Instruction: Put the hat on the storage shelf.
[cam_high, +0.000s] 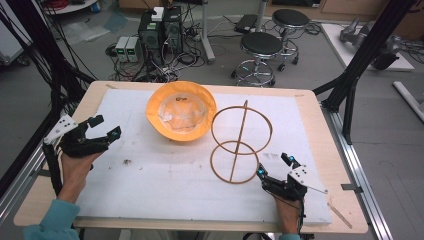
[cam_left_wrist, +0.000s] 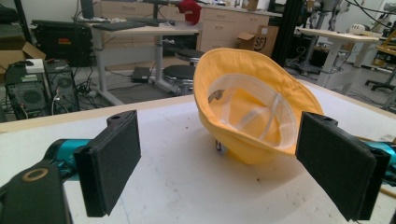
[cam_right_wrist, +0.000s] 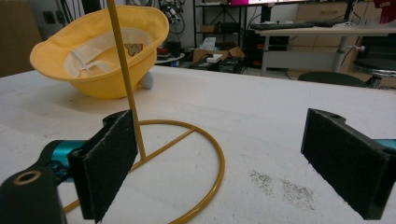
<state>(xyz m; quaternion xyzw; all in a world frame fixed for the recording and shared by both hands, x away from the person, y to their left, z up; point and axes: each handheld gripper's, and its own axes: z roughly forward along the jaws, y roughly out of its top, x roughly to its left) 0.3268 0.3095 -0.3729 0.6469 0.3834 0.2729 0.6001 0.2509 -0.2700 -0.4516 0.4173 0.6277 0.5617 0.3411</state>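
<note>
A yellow bucket hat lies upside down on the white mat, its pale lining facing up. Right of it stands a gold wire stand with a small base ring, a larger upper ring and a thin post. My left gripper is open at the table's left side, aimed at the hat, with nothing between its pads. My right gripper is open near the front right, just beside the base ring. The post rises past its left pad, and the hat sits beyond.
Dark specks mark the mat, and more lie in front of my right gripper. Black frame posts flank the wooden table. Stools and computer towers stand on the floor beyond the far edge.
</note>
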